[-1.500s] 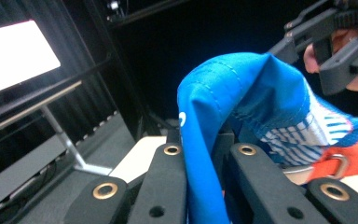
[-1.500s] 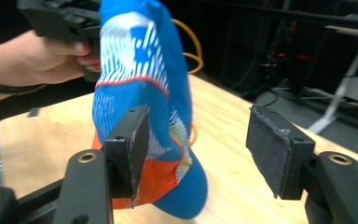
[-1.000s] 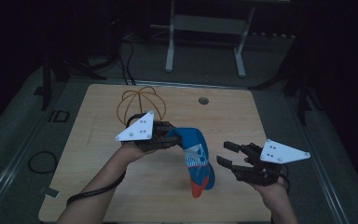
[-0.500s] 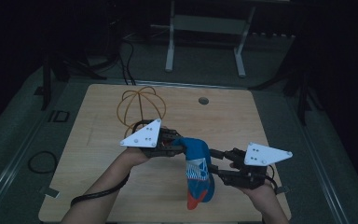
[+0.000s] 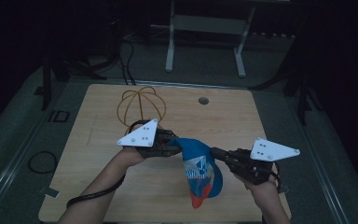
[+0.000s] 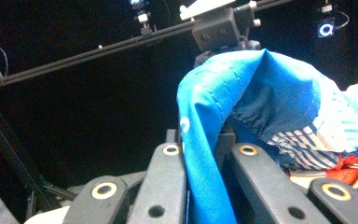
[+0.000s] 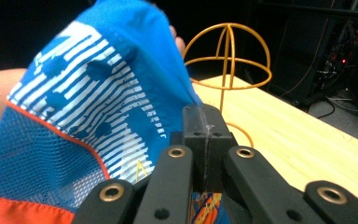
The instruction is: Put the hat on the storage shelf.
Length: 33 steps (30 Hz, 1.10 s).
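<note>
Here we count one blue cap (image 5: 199, 165), clenched by both left claw (image 5: 175, 145) and right claw (image 5: 216, 152), and one wire stand (image 5: 141, 108) on the desk (image 5: 223, 121).

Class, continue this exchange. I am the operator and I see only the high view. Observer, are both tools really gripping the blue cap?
Observer: In the left gripper view, the left tool is shut, and the blue cloth of the cap runs between its jaws.
Operator: And the right tool?
Observer: In the right gripper view, the right tool is shut on the cap's edge, and printed cloth shows below the jaw tips.
Operator: What is the cap's side made of?
Observer: The right gripper view shows blue mesh above an orange band.
</note>
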Each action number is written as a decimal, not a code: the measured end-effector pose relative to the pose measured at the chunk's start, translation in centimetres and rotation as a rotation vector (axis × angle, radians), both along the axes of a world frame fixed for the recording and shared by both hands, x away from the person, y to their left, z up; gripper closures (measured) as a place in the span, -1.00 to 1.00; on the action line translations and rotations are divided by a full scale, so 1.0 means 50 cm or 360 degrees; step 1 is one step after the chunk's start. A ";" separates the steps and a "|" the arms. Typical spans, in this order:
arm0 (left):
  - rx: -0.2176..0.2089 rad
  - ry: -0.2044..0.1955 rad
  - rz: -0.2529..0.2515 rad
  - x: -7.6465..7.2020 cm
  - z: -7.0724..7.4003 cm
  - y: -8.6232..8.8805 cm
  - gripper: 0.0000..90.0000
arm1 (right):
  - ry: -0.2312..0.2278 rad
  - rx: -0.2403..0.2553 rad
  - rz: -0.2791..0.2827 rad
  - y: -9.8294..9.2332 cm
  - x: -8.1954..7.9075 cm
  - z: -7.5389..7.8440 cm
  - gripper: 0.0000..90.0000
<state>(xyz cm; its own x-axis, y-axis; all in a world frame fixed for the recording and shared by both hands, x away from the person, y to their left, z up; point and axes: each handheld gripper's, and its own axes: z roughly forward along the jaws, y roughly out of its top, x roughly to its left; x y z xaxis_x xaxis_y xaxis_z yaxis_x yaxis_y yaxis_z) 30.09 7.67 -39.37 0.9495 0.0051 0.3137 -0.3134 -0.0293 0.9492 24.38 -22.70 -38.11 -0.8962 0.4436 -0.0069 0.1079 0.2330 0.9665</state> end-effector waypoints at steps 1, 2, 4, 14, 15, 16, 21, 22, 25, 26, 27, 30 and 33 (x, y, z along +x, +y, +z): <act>0.0011 0.0004 0.0013 0.001 0.000 0.001 0.95 | 0.0000 0.0000 0.0000 0.000 0.000 0.000 1.00; 0.0011 0.0004 0.0013 0.001 0.000 0.001 0.96 | 0.0000 0.0000 0.0000 0.000 0.000 0.000 1.00; 0.0037 0.0000 0.0046 0.000 -0.001 0.003 0.88 | -0.0004 -0.0003 -0.0007 -0.002 0.003 0.007 1.00; 0.0153 0.0107 0.0345 -0.013 0.007 0.008 0.11 | -0.0031 0.0002 -0.0066 -0.018 0.008 0.026 1.00; 0.0153 0.0107 0.0345 -0.013 0.007 0.008 0.10 | -0.0031 0.0002 -0.0066 -0.018 0.008 0.026 1.00; 0.0193 0.0180 0.0387 -0.014 0.012 0.014 -0.09 | -0.0035 0.0009 -0.0089 -0.024 0.009 0.031 1.00; 0.0274 0.0185 0.0526 -0.020 0.008 0.026 -0.17 | -0.0036 0.0019 -0.0108 -0.033 0.012 0.038 1.00; 0.0275 0.0193 0.0541 -0.021 0.007 0.029 -0.18 | -0.0039 0.0012 -0.0112 -0.035 0.012 0.039 1.00; 0.0275 0.0205 0.0612 -0.024 0.004 0.043 -0.23 | -0.0052 0.0007 -0.0130 -0.037 0.013 0.044 1.00; 0.0276 0.0201 0.0649 -0.026 0.002 0.047 -0.28 | -0.0056 0.0007 -0.0132 -0.038 0.013 0.045 1.00; 0.0287 0.0200 0.0670 -0.029 0.001 0.053 -0.30 | -0.0053 0.0012 -0.0133 -0.039 0.014 0.047 1.00; 0.0327 0.0216 0.0747 -0.036 -0.003 0.070 -0.34 | -0.0059 0.0024 -0.0142 -0.043 0.017 0.053 1.00; 0.0322 0.0254 0.0805 -0.046 -0.012 0.092 -0.40 | -0.0068 0.0035 -0.0155 -0.044 0.020 0.059 1.00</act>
